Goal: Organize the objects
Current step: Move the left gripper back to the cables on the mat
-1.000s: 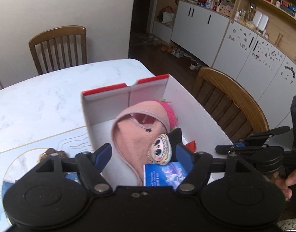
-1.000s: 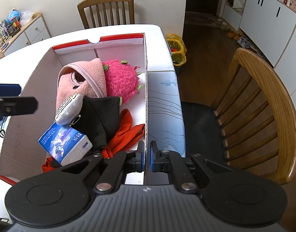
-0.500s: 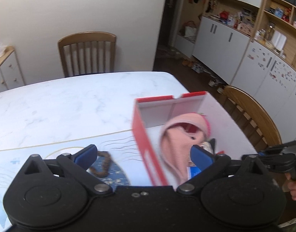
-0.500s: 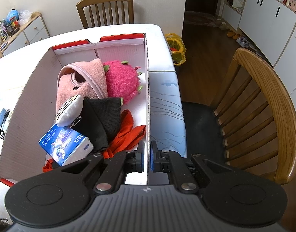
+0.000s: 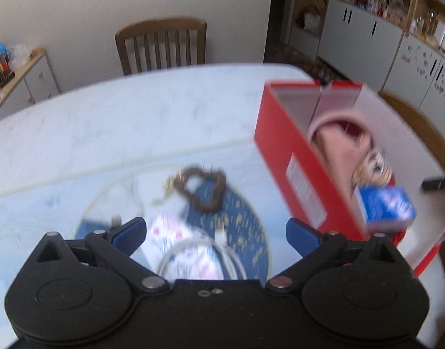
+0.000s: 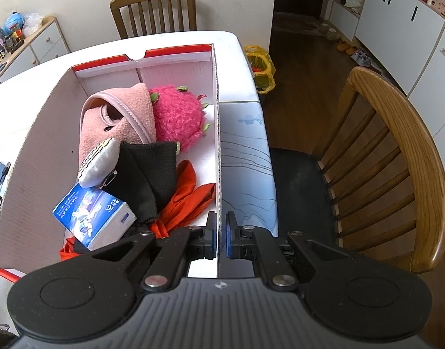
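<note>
Left claw swung off red box, spread over coiled cable, right claw pinching box wall.

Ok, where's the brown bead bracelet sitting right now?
In the left wrist view the brown bead bracelet lies on the blue mat, outside the red box to its left, ahead of the open left gripper.

The left tool hangs tilted downward, jaws spread wide and empty; the right tool is clamped.
</note>
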`<state>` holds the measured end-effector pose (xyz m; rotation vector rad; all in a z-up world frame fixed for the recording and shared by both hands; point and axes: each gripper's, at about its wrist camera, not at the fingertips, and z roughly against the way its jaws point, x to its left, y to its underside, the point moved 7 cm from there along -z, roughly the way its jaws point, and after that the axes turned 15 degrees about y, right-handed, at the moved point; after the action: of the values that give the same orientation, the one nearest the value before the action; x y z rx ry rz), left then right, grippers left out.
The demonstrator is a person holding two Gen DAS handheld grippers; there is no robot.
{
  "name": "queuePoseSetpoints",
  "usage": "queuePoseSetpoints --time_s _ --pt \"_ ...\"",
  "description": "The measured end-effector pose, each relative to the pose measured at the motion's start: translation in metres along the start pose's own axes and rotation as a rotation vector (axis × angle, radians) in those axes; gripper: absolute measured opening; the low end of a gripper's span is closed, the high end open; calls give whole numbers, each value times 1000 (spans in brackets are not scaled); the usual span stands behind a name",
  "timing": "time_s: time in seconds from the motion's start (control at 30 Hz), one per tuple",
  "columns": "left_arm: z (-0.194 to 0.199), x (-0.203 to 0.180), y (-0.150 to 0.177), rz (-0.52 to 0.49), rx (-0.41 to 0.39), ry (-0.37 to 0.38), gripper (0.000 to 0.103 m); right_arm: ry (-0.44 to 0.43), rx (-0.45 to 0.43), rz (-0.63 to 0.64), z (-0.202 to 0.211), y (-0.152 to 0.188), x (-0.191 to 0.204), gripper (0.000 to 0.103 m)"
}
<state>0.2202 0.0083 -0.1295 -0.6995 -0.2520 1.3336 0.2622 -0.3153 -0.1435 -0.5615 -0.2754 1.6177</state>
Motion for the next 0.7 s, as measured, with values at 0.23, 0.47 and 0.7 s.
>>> queuePoseSetpoints --time_s 0.23,0.47,0.7 --pt "-12 0 43 44 35 -8 102 -3 11 5 -1 3 1 6" --pt "-17 -5 62 46 49 -29 95 -4 13 12 -1 4 1 6" --pt "-22 -12 72 55 61 -27 80 -8 17 14 -1 5 1 6"
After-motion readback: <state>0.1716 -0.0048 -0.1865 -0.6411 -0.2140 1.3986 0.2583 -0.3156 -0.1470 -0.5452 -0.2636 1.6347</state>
